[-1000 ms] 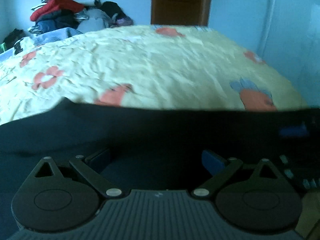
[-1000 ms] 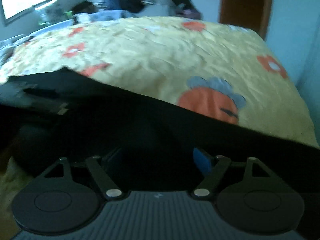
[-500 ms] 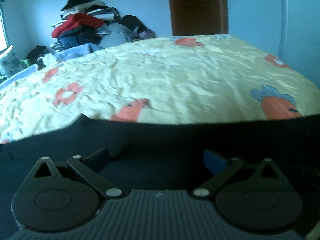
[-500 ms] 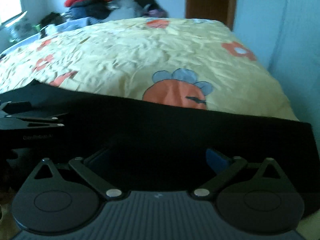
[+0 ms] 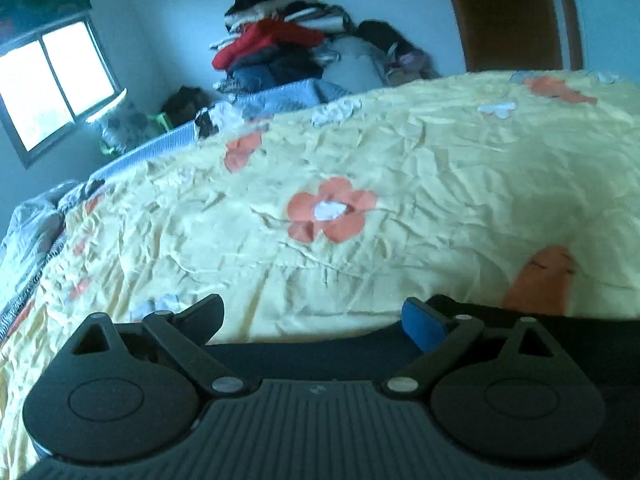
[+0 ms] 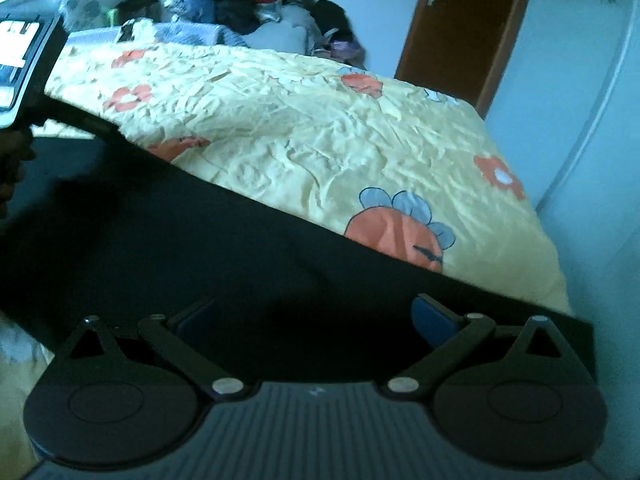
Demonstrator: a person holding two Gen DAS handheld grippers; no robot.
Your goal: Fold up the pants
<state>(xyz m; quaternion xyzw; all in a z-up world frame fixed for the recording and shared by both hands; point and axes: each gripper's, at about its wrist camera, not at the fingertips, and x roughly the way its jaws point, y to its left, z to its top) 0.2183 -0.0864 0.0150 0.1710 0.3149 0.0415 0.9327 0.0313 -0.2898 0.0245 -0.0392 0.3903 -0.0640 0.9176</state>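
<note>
The dark pants (image 6: 168,240) lie across the near part of a bed with a yellow flowered cover (image 6: 320,128). In the right wrist view they fill the lower frame. My right gripper (image 6: 316,320) is open, its jaws wide apart just above the dark cloth. In the left wrist view only a strip of the pants (image 5: 312,350) shows at the bottom, between the fingers. My left gripper (image 5: 316,320) is open, at the cloth's edge over the cover (image 5: 360,184). The left gripper's body (image 6: 28,64) shows at the right wrist view's far left.
A pile of clothes (image 5: 280,52) is heaped at the far end of the bed. A brown door (image 6: 468,28) stands beyond it. A window (image 5: 56,80) is on the left wall. A white wall (image 6: 580,120) runs along the bed's right side.
Both views have swung to the left. In the left wrist view the pants have dropped from filling the lower frame to a thin strip, and more of the cover shows. Both grippers stay open.
</note>
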